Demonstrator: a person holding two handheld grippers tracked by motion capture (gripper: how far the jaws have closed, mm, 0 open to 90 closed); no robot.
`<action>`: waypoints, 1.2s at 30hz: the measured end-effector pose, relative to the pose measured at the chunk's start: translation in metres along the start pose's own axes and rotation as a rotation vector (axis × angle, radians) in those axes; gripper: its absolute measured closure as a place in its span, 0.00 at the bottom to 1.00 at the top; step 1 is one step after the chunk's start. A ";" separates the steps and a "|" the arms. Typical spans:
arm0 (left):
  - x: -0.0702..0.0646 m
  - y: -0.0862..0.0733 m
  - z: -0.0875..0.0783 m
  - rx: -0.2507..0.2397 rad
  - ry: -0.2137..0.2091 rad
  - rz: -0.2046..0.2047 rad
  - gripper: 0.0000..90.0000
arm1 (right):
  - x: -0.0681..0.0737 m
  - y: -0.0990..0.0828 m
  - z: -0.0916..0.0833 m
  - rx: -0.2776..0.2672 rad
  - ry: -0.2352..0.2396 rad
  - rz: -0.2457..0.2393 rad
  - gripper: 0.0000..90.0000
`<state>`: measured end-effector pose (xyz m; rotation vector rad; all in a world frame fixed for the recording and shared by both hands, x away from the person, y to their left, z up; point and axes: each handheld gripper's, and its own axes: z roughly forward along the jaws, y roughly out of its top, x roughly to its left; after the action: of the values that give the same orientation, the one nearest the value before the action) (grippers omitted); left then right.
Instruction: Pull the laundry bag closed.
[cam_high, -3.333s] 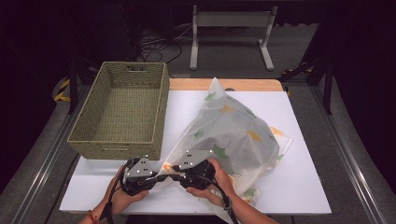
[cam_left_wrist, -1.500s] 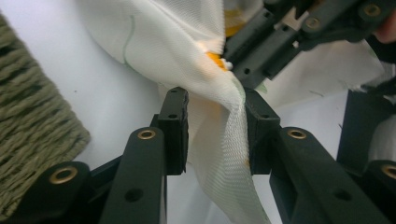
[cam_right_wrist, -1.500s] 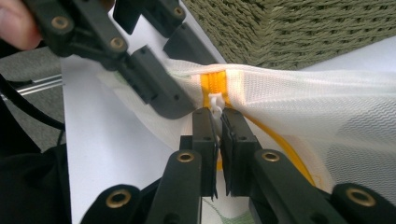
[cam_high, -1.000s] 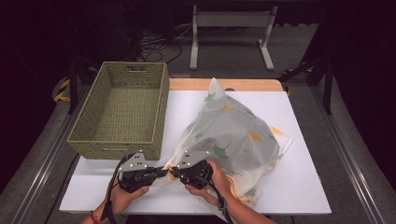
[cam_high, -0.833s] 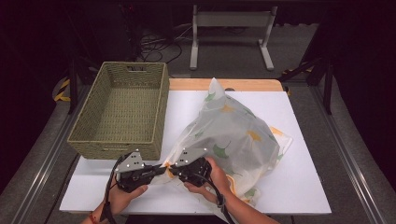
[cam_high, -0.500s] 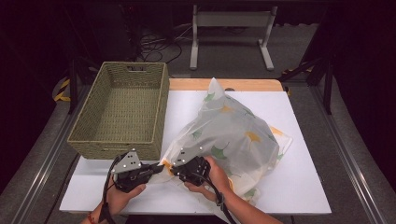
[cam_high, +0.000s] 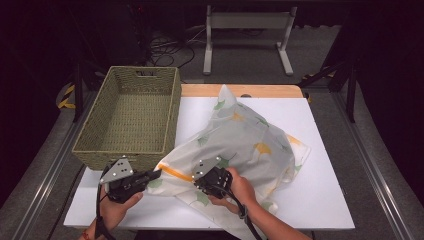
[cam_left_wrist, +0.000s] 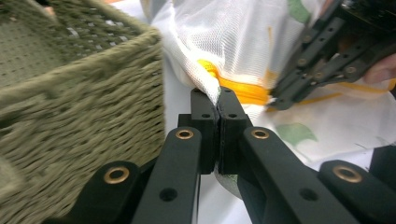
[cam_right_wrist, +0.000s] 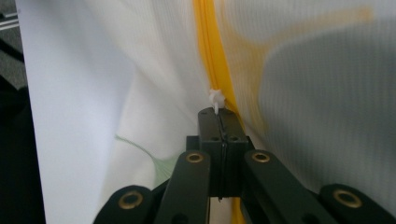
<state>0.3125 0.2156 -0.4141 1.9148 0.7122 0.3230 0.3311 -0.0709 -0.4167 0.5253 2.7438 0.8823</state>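
A white mesh bag printed with green and yellow leaves lies crumpled on the white surface, its near corner drawn out toward the woven basket that stands at the surface's left side. An orange zipper runs along the bag's near edge, between the two hands. The left tool has its jaws closed flat on the corner of the bag beside the zipper's end; the right tool is closed on the small white zipper pull. Compared with half a second ago, the left tool sits a little farther left and the stretch of orange zipper between the tools is longer and more taut; the right tool has barely shifted, and the basket lies where it did. The left tool's own camera gives what the high view cannot: the pinch of mesh caught between the closed jaws, the basket's woven wall just beside them, and the other tool's black linkage reaching onto the zipper from the upper right. The right tool's own camera shows the pull sticking up from the closed jaw tips, with the orange zipper tape running straight away above it across blurred white mesh.
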 end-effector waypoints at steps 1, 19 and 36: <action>0.001 0.000 0.000 0.000 -0.004 -0.020 0.98 | 0.000 -0.003 -0.002 0.009 -0.001 -0.002 1.00; 0.014 -0.010 -0.019 0.001 0.061 -0.031 0.98 | 0.001 -0.078 -0.045 0.099 0.017 0.060 1.00; 0.015 -0.037 -0.040 0.024 0.083 -0.074 0.98 | -0.018 -0.139 -0.081 0.117 -0.029 0.176 1.00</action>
<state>0.2908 0.2653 -0.4310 1.9014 0.8429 0.3501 0.2853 -0.2250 -0.4330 0.8055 2.7671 0.7471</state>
